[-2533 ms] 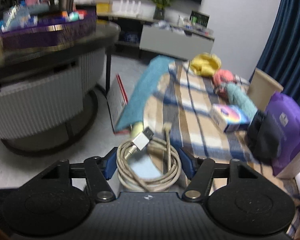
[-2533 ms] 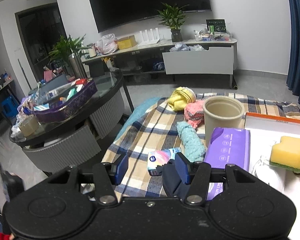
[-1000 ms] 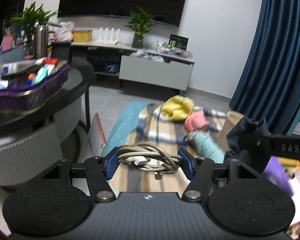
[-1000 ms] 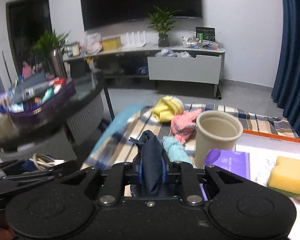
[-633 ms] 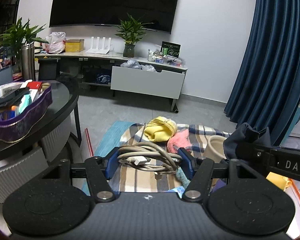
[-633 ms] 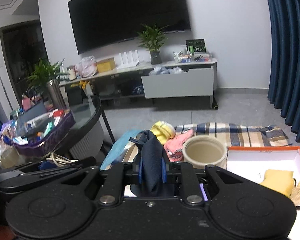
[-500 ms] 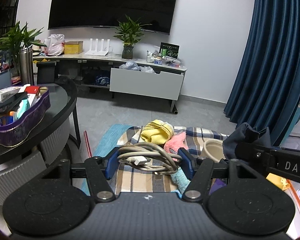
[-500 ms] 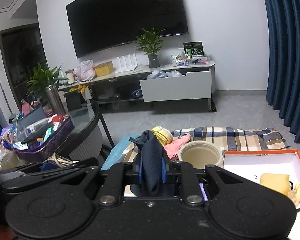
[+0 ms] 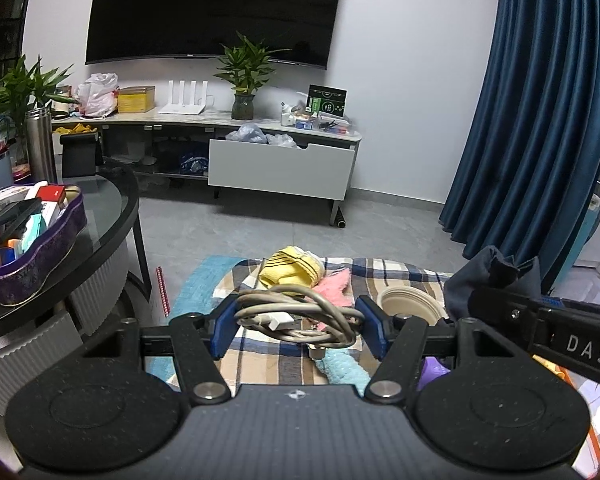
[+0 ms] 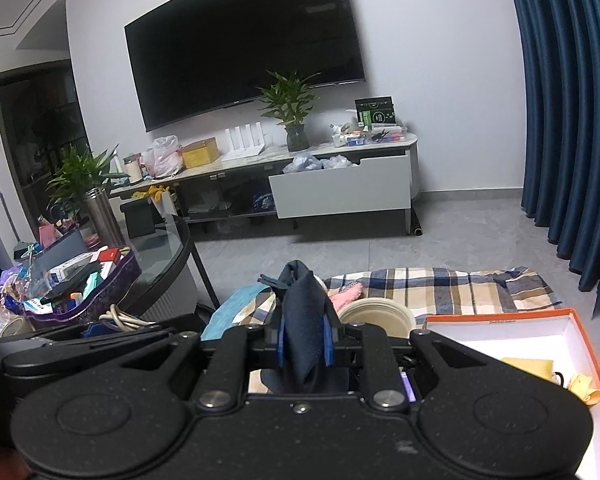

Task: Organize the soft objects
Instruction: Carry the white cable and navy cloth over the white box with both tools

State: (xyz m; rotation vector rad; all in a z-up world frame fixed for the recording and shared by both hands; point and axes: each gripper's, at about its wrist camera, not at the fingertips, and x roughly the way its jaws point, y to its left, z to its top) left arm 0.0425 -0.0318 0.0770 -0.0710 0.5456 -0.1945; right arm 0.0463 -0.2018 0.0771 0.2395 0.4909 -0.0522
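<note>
Left tool (image 9: 296, 330) clamps a coiled charging cable (image 9: 296, 316) and right tool (image 10: 304, 344) pinches a dark navy cloth (image 10: 302, 320) above the plaid blanket (image 10: 452, 292); both loads likely need steady, level carrying toward the orange-rimmed box (image 10: 500, 330).

Coiled beige USB cable (image 9: 296, 316) sits pinched flat between the left gripper (image 9: 296, 326) pads. Dark navy cloth (image 10: 304, 340), bunched upright, is squeezed in the right gripper (image 10: 305, 340). Yellow cloth (image 9: 292, 270), pink cloth (image 9: 334, 286) and teal towel (image 9: 342, 368) lie on the plaid blanket (image 9: 396, 272).
</note>
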